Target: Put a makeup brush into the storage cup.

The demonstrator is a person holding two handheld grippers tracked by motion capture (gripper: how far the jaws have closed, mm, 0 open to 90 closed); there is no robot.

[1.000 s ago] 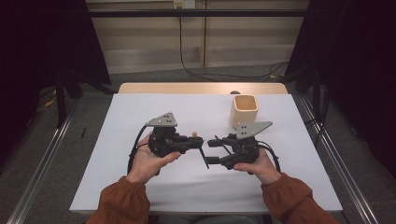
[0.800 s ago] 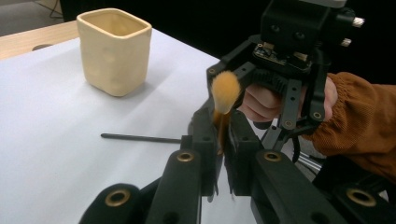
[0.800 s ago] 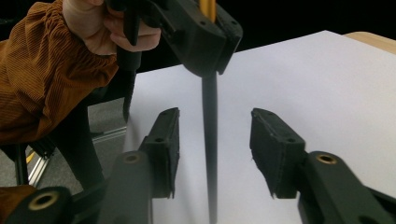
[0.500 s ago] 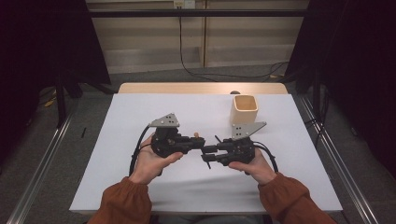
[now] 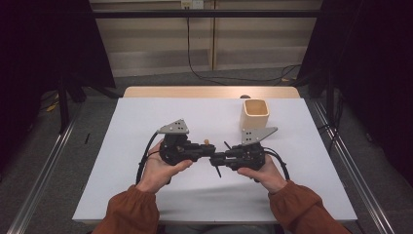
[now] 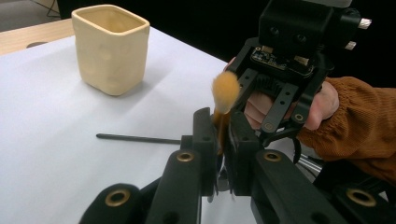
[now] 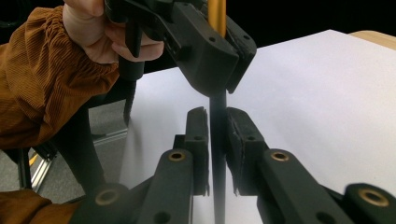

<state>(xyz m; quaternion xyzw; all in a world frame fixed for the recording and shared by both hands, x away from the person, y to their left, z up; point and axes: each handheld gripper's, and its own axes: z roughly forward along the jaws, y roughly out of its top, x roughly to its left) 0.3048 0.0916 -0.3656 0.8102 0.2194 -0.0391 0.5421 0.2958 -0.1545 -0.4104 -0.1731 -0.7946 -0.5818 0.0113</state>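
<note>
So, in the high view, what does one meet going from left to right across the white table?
Left tool with its grey three-cornered plate, the small orange-tipped brush, right tool, the cream square ceramic cup.

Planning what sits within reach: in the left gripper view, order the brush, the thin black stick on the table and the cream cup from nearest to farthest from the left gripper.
1. Brush: between the left gripper's jaws, bristles up.
2. Thin black stick: flat on the white table, just beyond the jaws, to their left.
3. Cream cup: farthest, upright at upper left.

Right gripper [image 5: 220, 159] jaws — closer on brush handle [image 7: 217, 140]
</note>
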